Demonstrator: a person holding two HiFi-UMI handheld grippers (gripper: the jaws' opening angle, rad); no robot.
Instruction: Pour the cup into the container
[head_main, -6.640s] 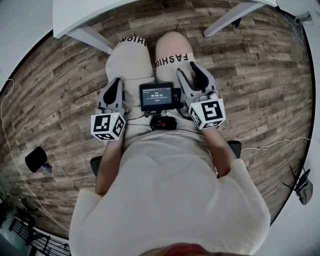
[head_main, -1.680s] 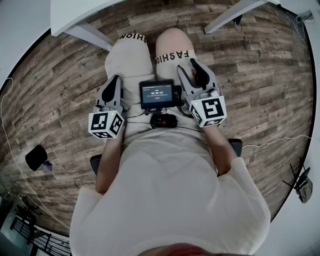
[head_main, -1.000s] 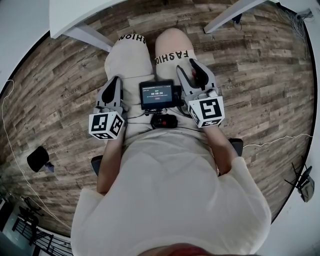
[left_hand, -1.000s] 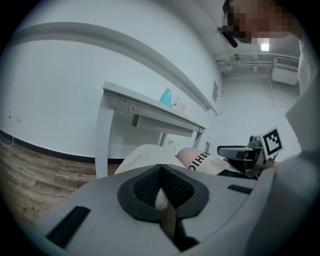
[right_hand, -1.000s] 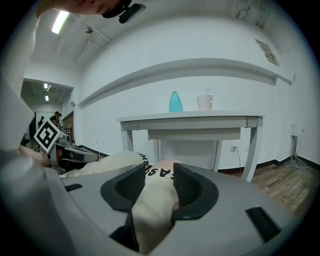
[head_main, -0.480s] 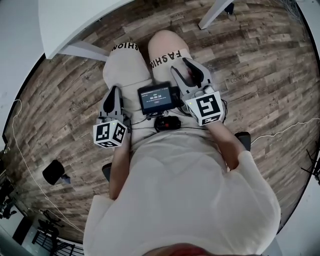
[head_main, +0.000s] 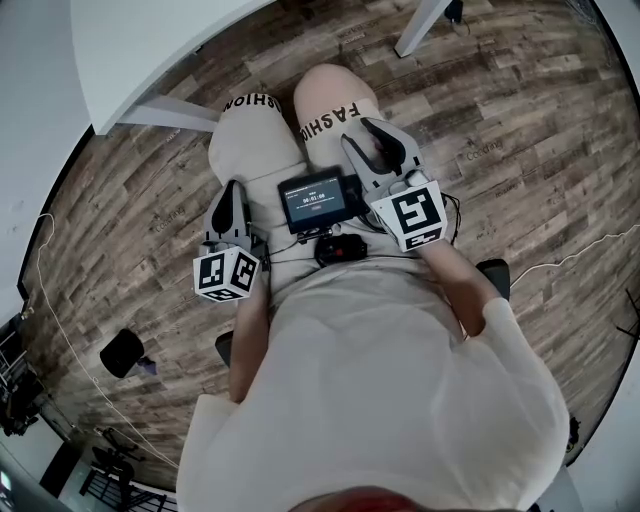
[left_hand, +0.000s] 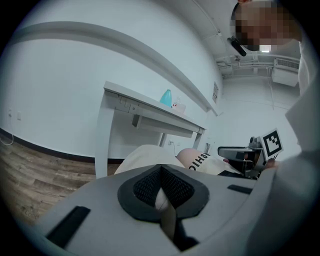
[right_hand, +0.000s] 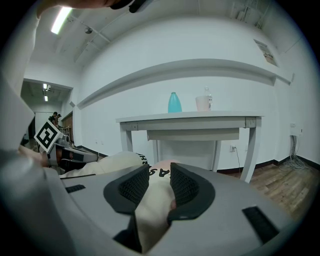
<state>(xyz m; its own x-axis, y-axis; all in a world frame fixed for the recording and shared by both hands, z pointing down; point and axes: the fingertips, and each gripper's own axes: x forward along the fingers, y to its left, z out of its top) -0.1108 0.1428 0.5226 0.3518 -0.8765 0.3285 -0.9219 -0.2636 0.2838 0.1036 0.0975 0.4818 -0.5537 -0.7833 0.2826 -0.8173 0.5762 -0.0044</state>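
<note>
Seated person (head_main: 385, 390) is resting left gripper (head_main: 228, 188), jaws pressed together, and right gripper (head_main: 371, 140), jaws narrowly apart and just closing on nothing, on lap (head_main: 258, 150).

White table (right_hand: 190, 119) against white wall (right_hand: 200, 60), wood-plank floor (head_main: 540, 120).

floor (head_main: 540, 120): wood planks | screen (head_main: 320, 197): lit, on lap | desk (head_main: 150, 50): white, upper left; dark object (head_main: 122, 352): on floor

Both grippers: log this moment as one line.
phase: idle, person seated | left gripper: shut, empty, on thigh | right gripper: open, empty, jaws just closing | white cup, teal bottle: on table, untouched
</note>
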